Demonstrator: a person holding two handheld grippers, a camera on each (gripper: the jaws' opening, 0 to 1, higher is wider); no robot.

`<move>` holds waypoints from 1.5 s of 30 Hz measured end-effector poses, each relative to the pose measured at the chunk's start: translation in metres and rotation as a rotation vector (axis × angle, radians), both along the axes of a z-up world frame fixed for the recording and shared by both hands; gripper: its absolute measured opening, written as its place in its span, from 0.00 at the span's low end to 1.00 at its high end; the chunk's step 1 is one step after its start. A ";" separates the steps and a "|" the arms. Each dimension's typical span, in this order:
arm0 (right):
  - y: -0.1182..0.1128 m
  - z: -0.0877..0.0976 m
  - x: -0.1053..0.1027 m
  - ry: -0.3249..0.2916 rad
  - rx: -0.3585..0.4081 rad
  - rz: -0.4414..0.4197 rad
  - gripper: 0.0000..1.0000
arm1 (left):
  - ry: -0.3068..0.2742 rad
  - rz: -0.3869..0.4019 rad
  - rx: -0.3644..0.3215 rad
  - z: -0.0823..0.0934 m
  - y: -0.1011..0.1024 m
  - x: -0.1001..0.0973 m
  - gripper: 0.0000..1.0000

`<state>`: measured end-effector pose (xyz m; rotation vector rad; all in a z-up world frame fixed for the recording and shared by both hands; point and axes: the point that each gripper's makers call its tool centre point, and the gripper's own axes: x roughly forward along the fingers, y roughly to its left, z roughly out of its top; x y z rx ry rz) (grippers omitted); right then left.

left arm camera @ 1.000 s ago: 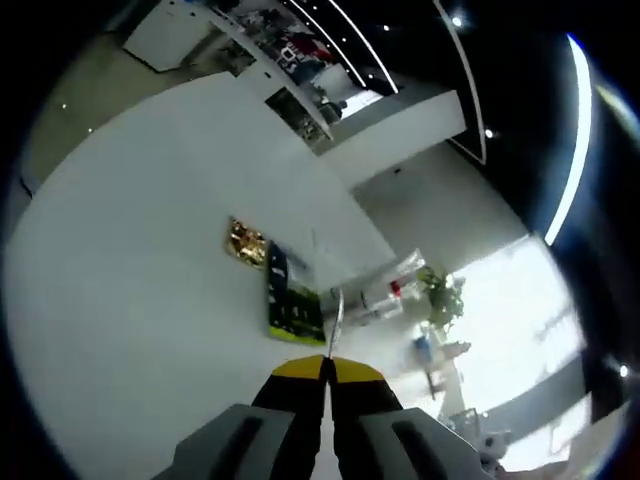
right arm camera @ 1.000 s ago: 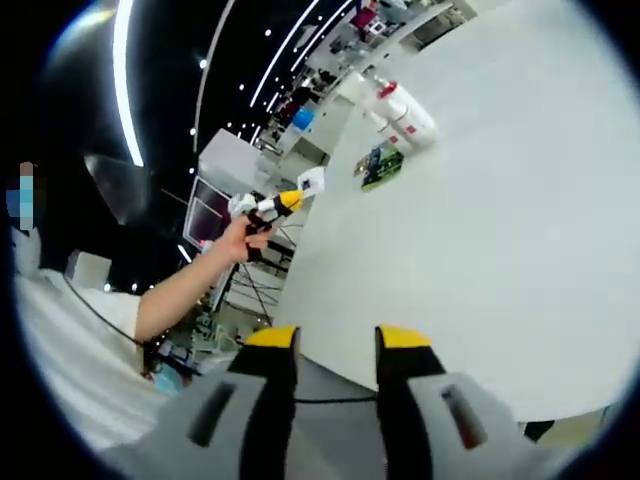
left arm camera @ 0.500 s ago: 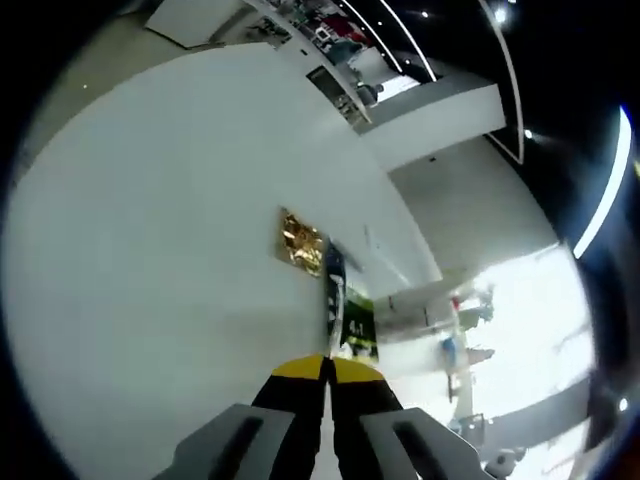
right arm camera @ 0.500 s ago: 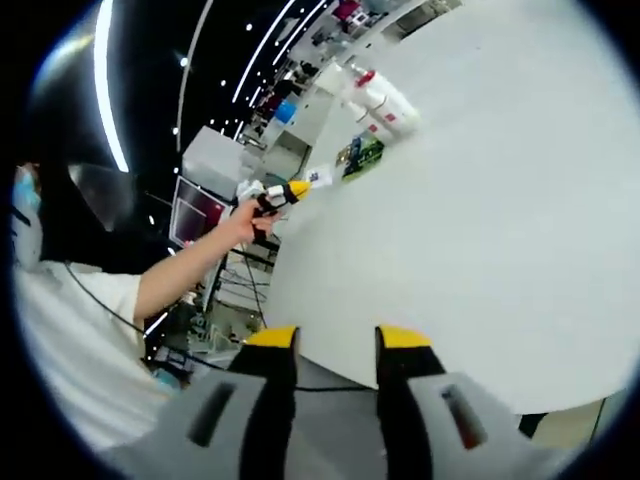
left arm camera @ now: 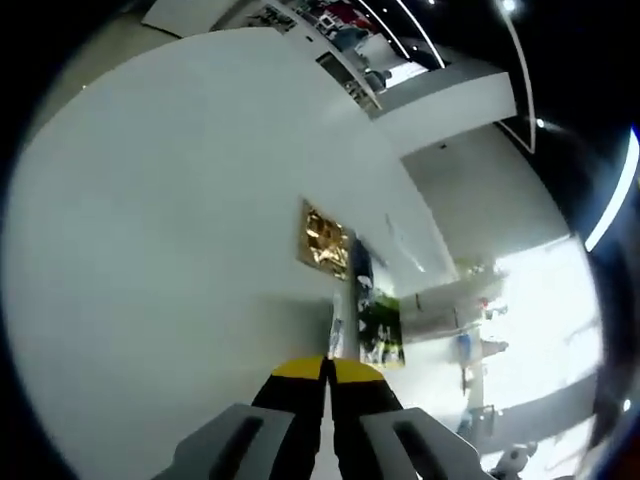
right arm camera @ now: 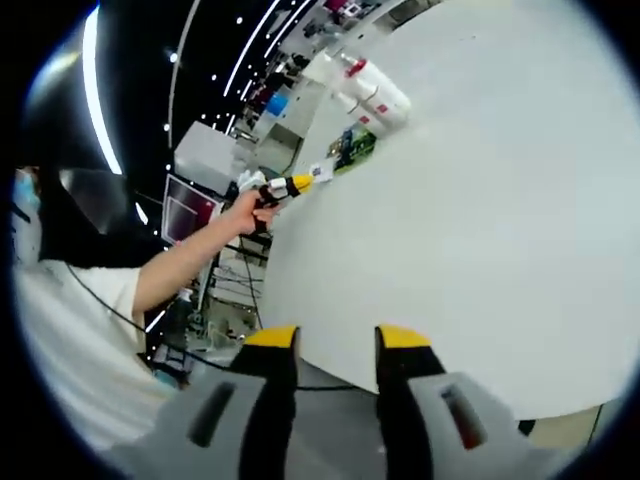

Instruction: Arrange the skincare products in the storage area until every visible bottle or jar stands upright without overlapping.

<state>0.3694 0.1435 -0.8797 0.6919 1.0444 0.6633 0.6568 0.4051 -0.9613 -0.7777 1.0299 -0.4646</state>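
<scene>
Closer now than one second ago, the left gripper (left arm camera: 325,368) has come toward the flat products, and in the left gripper view the gold packet (left arm camera: 325,240) and the dark green packet (left arm camera: 378,328) sit nearer to the centre of the frame, just above the yellow tips. Its jaws are pressed together, and a thin pale sachet (left arm camera: 336,330) stands out straight from between the tips, so I judge that they are clamped on it. In the right gripper view the right gripper (right arm camera: 336,340) hangs at the lower middle with its jaws apart and nothing between them, over the near edge of the white table (right arm camera: 480,230). In the upper left of that frame the person's hand (right arm camera: 248,212) reaches the left gripper (right arm camera: 300,182) toward the green packet (right arm camera: 355,150), and the white bottle with red cap (right arm camera: 372,92) lies on its side just beyond, touching or almost touching the packet; I cannot tell which. The bottle is not yet upright, so the task is far from done. The risk from here is that the thin sachet slips from the tips, or that the gripper pushes the packets into the lying bottle and it rolls toward the far table edge.
</scene>
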 end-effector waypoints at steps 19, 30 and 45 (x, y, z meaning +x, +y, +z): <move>0.003 -0.003 -0.006 0.020 -0.004 0.020 0.31 | 0.049 -0.095 0.154 -0.016 0.001 0.005 0.02; 0.000 -0.003 -0.005 0.016 -0.002 0.016 0.31 | 0.034 -0.090 0.189 -0.014 0.005 0.006 0.06; 0.005 -0.001 0.000 -0.002 0.009 0.034 0.30 | -0.052 -0.075 0.268 -0.005 0.025 0.004 0.30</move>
